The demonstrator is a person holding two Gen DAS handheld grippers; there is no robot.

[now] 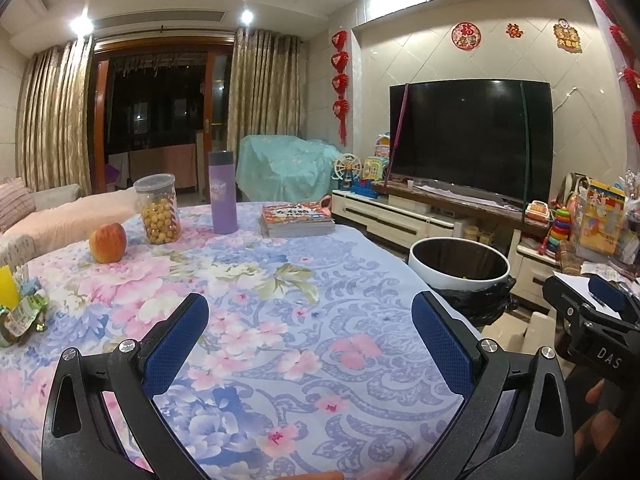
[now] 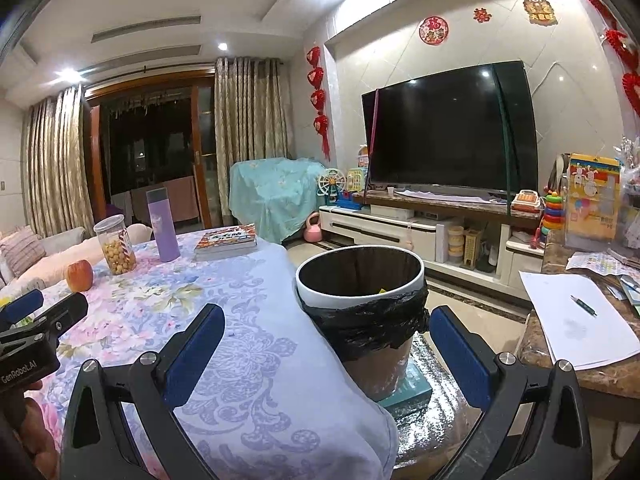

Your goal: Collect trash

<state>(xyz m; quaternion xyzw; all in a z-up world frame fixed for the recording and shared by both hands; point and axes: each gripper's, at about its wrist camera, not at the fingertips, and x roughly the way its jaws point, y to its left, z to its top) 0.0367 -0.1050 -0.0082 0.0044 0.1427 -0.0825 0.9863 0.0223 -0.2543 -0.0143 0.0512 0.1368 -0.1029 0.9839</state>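
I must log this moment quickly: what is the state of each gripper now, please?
Left gripper: open, holding nothing, above the flowered tablecloth.
Right gripper: open, holding nothing, facing the trash bin.

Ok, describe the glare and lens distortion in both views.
Left wrist view: ceiling spotlights flare white, the television mirrors them, its edges bow. Right wrist view: the same reflections on the television, curved walls, dark corners beyond the fisheye circle.

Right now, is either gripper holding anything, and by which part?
Nothing is held. The left gripper and right gripper are both open with empty jaws, above the floral tablecloth near the trash bin.
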